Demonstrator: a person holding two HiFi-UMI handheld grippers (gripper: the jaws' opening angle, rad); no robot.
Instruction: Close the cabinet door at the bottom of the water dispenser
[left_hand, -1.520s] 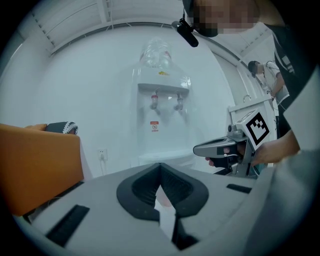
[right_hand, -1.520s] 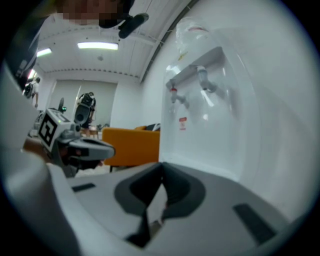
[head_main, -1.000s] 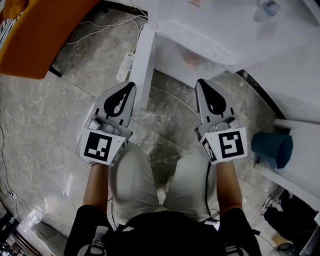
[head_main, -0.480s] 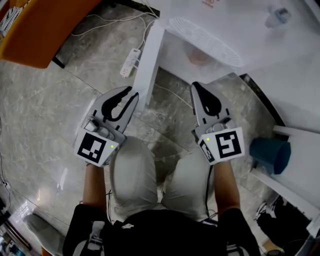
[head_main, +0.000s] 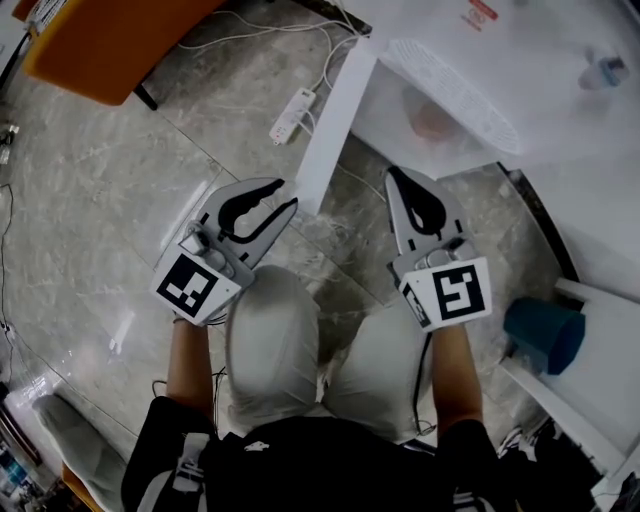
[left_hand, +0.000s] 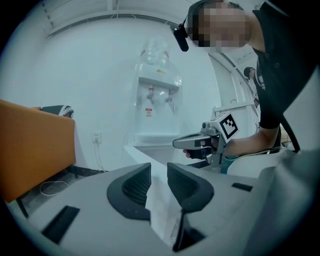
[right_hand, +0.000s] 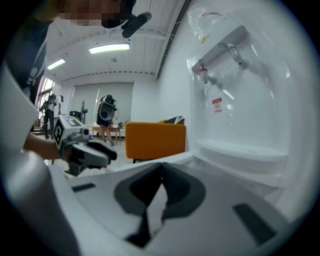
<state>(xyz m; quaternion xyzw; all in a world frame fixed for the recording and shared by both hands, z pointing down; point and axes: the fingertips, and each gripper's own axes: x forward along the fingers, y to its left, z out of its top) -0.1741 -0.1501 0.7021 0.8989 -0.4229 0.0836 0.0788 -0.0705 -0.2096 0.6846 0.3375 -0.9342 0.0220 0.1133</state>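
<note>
Door juts open from the water dispenser at upper centre of the head view. My left gripper, jaws slightly apart and empty, sits just beside its free end. My right gripper, jaws together, hangs in the swing path, where I fear the door strikes it.

No legible writing.
The small red sticker on the water dispenser front is too blurred and small to read.

The person holds both arms forward, side by side. The left gripper has its jaws slightly apart with nothing between them; the right gripper has its jaws closed together, empty.
</note>
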